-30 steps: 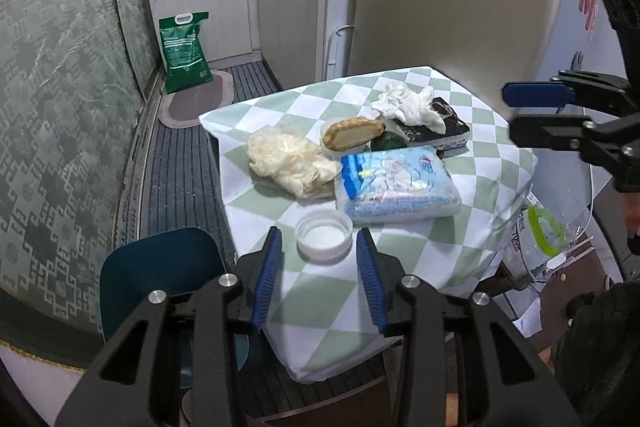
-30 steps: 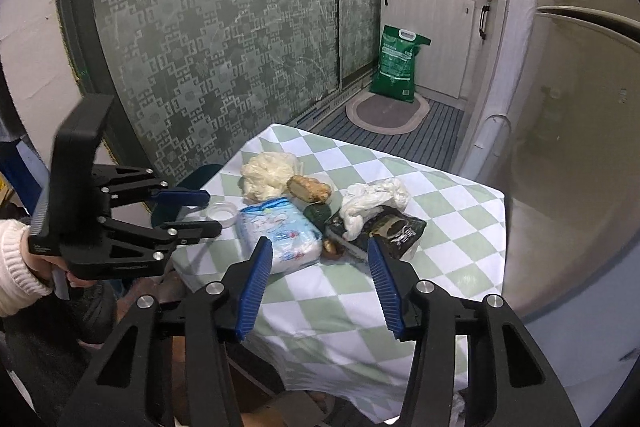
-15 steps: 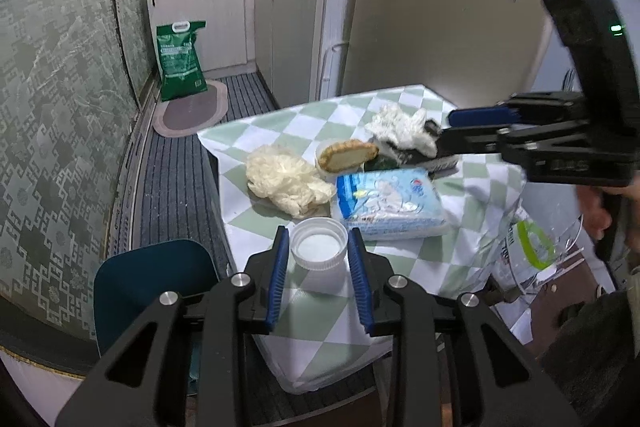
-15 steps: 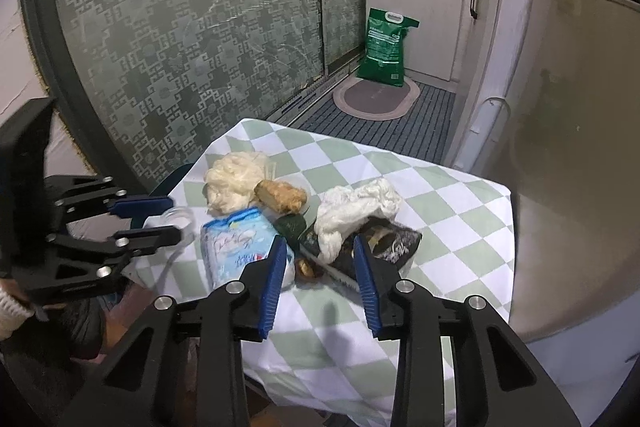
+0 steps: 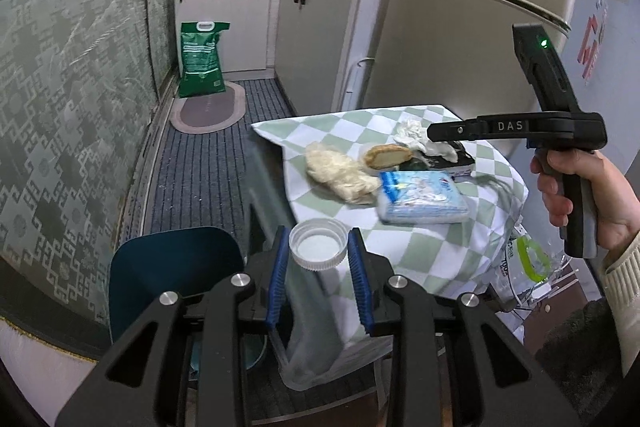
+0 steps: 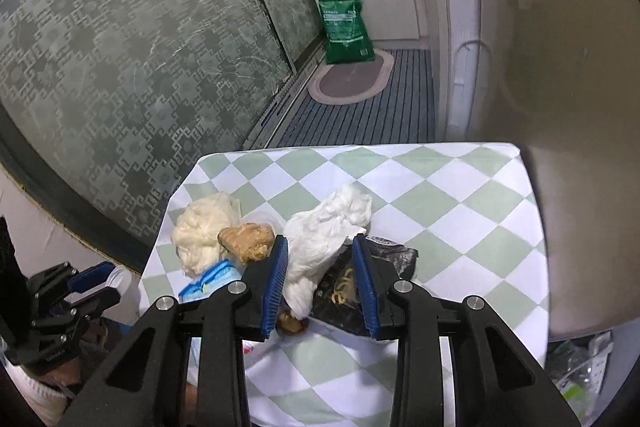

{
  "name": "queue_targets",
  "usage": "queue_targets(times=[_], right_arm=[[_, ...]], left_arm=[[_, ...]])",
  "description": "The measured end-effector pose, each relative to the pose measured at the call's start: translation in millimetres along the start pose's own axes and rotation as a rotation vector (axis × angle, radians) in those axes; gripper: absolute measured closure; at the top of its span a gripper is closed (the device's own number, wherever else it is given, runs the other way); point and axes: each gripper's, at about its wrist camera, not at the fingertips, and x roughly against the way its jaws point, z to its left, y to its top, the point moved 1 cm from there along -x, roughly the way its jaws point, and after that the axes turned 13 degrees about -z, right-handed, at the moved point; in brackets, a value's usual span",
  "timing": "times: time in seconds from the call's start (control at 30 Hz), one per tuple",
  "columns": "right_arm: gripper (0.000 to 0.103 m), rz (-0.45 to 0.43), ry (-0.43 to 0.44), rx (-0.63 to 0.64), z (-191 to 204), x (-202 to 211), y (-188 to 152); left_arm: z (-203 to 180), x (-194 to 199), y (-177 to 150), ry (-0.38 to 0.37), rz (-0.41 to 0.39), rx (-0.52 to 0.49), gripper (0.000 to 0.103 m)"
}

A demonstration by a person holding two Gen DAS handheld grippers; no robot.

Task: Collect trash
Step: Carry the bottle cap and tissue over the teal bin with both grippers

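Note:
My left gripper (image 5: 319,247) is shut on a white ribbed lid (image 5: 319,243) and holds it just off the near edge of the checked table (image 5: 420,247). Something blurred and translucent shows under the lid. On the cloth lie a cream crumpled wad (image 5: 340,175), a bread piece (image 5: 387,155), a blue-white packet (image 5: 422,195), a white crumpled tissue (image 6: 332,219) and a black wrapper (image 6: 384,259). My right gripper (image 6: 322,267), its jaws narrowed, hangs over the tissue and the wrapper's edge. I see no firm pinch on either.
A blue chair (image 5: 168,267) stands below the table's near left corner. The fridge (image 5: 460,47) rises right behind the table. A clear bag with a green ring (image 5: 528,259) hangs at the table's right side. A green sack (image 5: 200,59) and an oval mat (image 5: 208,107) sit on the striped floor.
My left gripper closed on the white lid and drew it up and back off the table. My right gripper narrowed its jaws, rolled, and came down over the tissue.

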Motion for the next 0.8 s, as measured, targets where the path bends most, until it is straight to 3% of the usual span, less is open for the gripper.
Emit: queue_targets(times=[0.07, 0.17, 0.23, 0.5, 0.8], right_arm=[[0.072, 0.006, -0.012, 0.019, 6, -3, 1], [0.092, 0.007, -0.021, 0.052, 16, -8, 2], [0.096, 0.003, -0.026, 0.08, 24, -6, 3], [0.098, -0.072, -0.053, 0.147, 44, 12, 19], [0.098, -0.11, 0.045, 0.22, 108, 14, 30]], left_arm=[[5, 6, -2, 0.006, -0.006, 0.0, 0.071], [11, 14, -4, 0.011, -0.012, 0.003, 0.071], [15, 19, -6, 0.019, -0.02, 0.002, 0.071], [49, 30, -14, 0.066, -0.022, 0.055, 0.071], [89, 32, -34, 0.139, -0.006, 0.104, 0.071]])
